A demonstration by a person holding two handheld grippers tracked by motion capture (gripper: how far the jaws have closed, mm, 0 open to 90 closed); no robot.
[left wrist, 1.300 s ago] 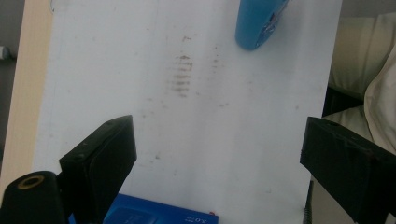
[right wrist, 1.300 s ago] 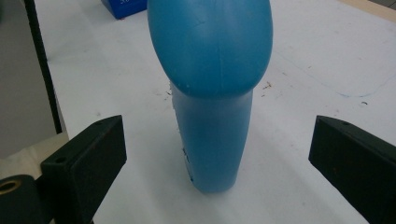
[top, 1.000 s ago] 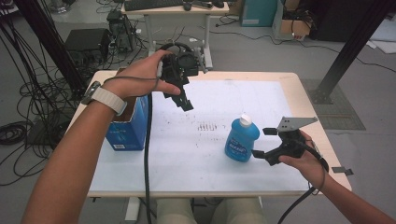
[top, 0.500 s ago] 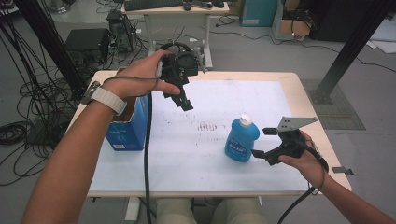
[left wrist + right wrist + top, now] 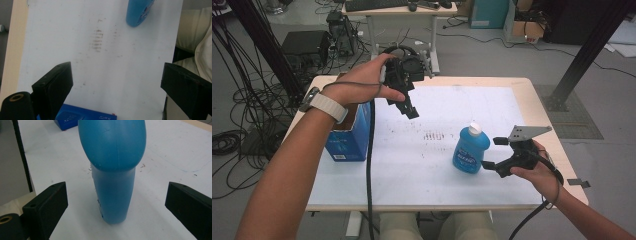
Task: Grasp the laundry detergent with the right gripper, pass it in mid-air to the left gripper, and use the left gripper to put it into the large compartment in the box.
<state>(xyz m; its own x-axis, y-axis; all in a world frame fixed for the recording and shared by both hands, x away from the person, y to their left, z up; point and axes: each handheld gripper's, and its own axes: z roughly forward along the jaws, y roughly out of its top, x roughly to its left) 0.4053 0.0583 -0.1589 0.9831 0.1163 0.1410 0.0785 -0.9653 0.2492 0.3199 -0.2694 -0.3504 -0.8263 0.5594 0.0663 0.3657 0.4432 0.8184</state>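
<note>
Since the right gripper [image 5: 488, 152] sits just beside the blue bottle [image 5: 470, 150] with its jaws spread wide and nothing between the pads, the step in hand looks like a side grab on that bottle. To do it well: push in level until the body sits midway between both pads, then close on the narrower lower section, not the bulging shoulder, which would likely squeeze it out. Keep it upright, it's tall on a small base and could tip if one pad lands first.

Left gripper [image 5: 411, 110] hangs above the table [image 5: 522, 100], up and to the left of the bottle, well apart from it, jaws released and empty. Blue box [image 5: 349, 137] stands farther left of the bottle, at the table's edge.

Bottle: standing upright on the white table sheet, right of centre. Translucent blue plastic, bulging top, slimmer waist, printed label on front, white cap [image 5: 475, 129]. Dark scuff marks [image 5: 434, 135] just left of it.
</note>
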